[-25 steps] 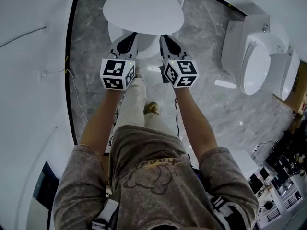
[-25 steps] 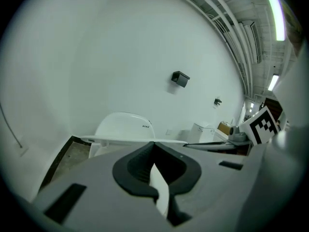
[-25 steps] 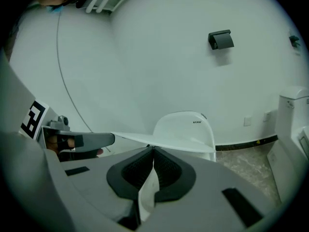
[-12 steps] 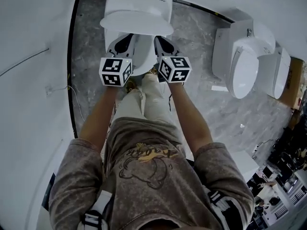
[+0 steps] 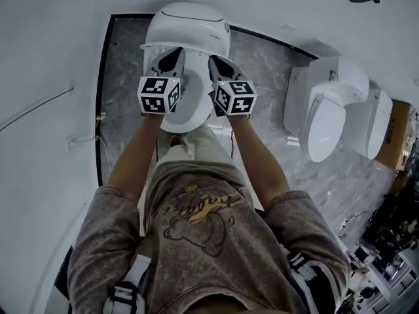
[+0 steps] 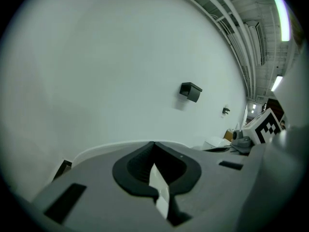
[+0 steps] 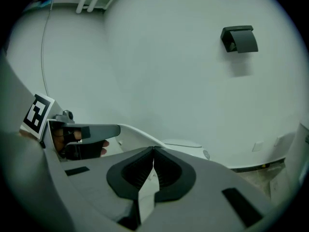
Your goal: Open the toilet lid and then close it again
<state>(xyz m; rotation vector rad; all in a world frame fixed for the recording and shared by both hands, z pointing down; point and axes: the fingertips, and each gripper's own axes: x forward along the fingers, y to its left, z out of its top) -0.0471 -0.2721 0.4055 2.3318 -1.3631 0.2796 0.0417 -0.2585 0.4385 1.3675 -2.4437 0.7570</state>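
While near the lid [image 5: 193,36], fingers [image 5: 169,59] together.

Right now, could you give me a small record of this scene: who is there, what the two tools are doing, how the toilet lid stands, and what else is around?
Person: stands facing the toilet, one gripper in each hand
Left gripper: jaws shut, tip at the lid's front edge
Right gripper: jaws shut, tip at the lid's front edge
Toilet lid: white, partly raised off the seat
Seat: uncovered below the lid
Floor: grey marble
Nearby: second toilet to the right; black box on the wall
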